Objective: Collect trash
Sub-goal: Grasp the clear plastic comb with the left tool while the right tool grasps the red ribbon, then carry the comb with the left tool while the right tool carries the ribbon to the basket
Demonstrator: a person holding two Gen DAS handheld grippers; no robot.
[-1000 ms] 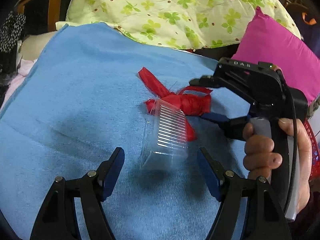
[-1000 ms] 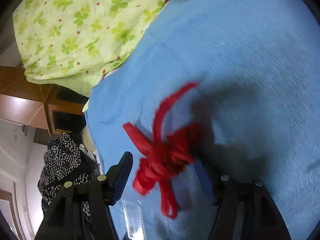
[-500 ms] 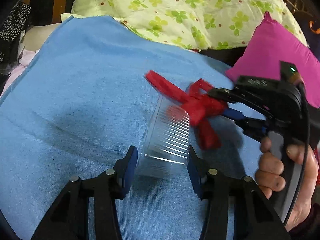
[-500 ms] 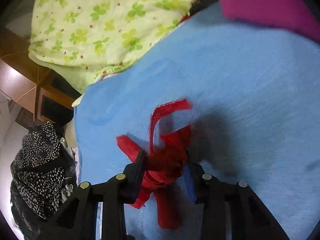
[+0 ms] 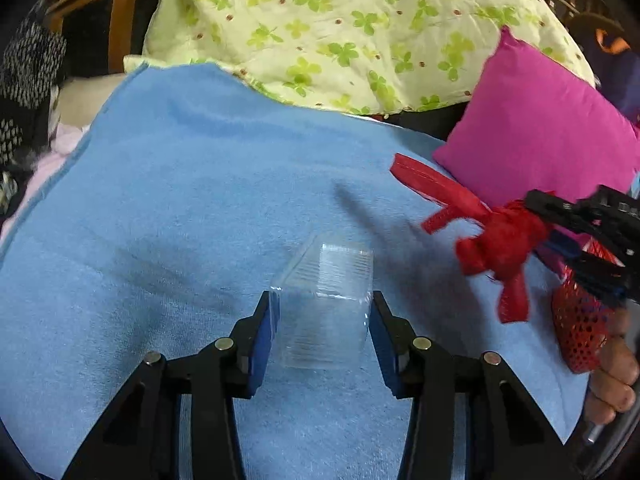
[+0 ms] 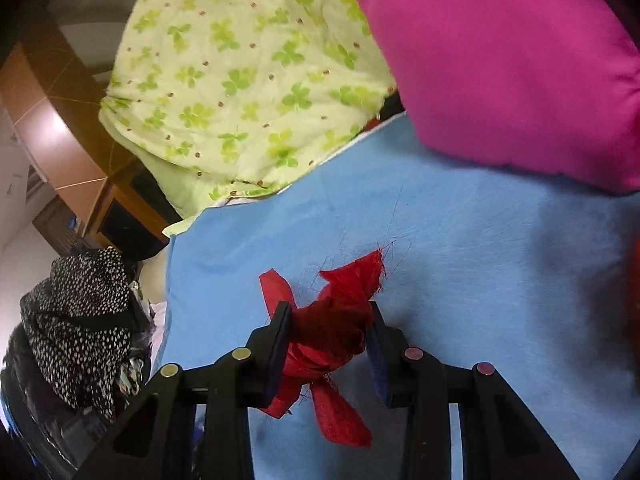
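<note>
A clear ribbed plastic container (image 5: 326, 300) sits between the fingers of my left gripper (image 5: 322, 320), which is shut on it just above the blue blanket (image 5: 180, 200). My right gripper (image 6: 328, 332) is shut on a knotted red ribbon (image 6: 332, 332) and holds it off the blanket. In the left wrist view the ribbon (image 5: 496, 240) hangs from the right gripper (image 5: 532, 236) at the right, in front of the magenta pillow (image 5: 536, 120).
A green clover-print quilt (image 5: 340, 28) lies at the back of the blanket. A red perforated basket (image 5: 580, 320) shows at the right edge by the hand. Black dotted clothing (image 6: 80, 312) and wooden furniture (image 6: 60, 120) lie off the blanket's left side.
My left gripper closed on the clear container. My right gripper closed on the red ribbon, lifted it and carried it right, away from the container.
</note>
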